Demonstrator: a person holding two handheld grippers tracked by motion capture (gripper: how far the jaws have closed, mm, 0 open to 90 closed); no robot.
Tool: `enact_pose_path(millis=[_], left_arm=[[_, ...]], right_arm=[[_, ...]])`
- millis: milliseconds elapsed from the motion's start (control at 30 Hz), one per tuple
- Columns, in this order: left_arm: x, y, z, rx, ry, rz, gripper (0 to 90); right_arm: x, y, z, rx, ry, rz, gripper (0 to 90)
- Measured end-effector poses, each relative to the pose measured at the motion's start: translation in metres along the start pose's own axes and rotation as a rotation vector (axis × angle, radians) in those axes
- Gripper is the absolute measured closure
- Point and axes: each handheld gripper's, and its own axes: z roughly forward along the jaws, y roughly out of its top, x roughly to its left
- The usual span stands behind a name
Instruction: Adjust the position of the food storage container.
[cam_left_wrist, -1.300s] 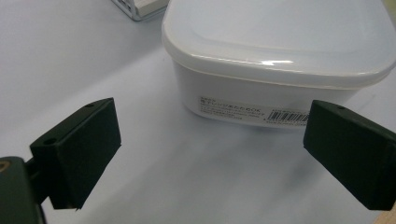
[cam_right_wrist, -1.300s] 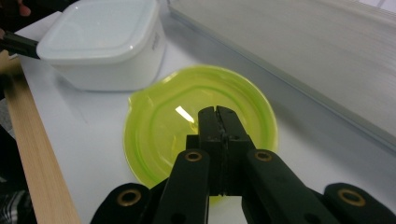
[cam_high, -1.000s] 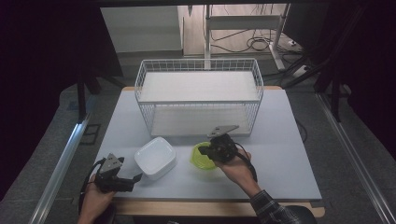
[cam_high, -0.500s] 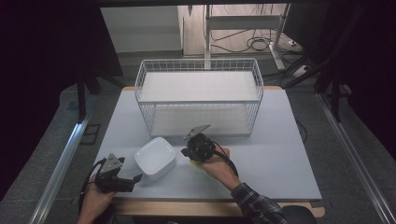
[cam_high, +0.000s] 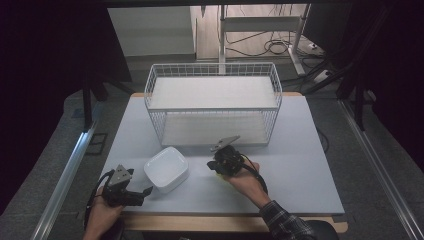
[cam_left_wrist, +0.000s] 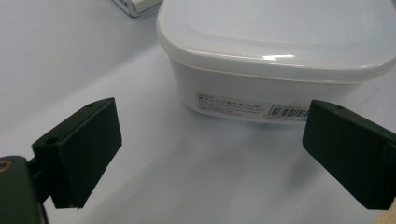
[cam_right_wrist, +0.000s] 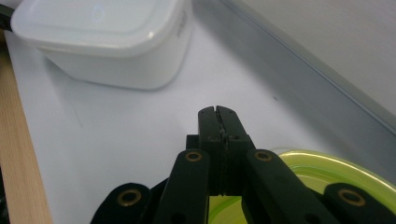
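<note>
A white lidded container (cam_high: 166, 169) sits near the front of the table (cam_high: 300, 165). My left gripper (cam_high: 146, 191) rests at the front left, open, its jaws wide apart just short of the container (cam_left_wrist: 275, 46), touching nothing. My right gripper (cam_high: 212, 165) hangs low over a yellow-green bowl (cam_high: 223, 178) and points toward the container (cam_right_wrist: 102, 37). Its jaws are pressed together at the tips (cam_right_wrist: 217, 112) with nothing visible between them. The bowl's rim (cam_right_wrist: 336, 172) shows under and to the right of the jaws, mostly hidden by the hand in the high view.
A white wire basket (cam_high: 212, 102) with two shelves stands across the middle of the table, just behind the right gripper. The table's wooden front edge (cam_high: 200, 220) runs close under both hands.
My right hand has swung left over the yellow-green bowl, now covering most of it, and sits a little lower. The left gripper and the white container have not moved.
</note>
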Motion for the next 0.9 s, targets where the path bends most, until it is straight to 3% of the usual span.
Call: enact_pose_path(millis=[333, 900], left_arm=[[-0.001, 0.0, 0.001, 0.005, 0.006, -0.001, 4.6], [-0.004, 0.001, 0.002, 0.021, 0.036, 0.017, 5.1]], right_arm=[[-0.022, -0.035, -0.034, -0.021, -0.051, 0.077, 89.9], [-0.059, -0.09, -0.092, -0.051, -0.189, 0.213, 89.8]])
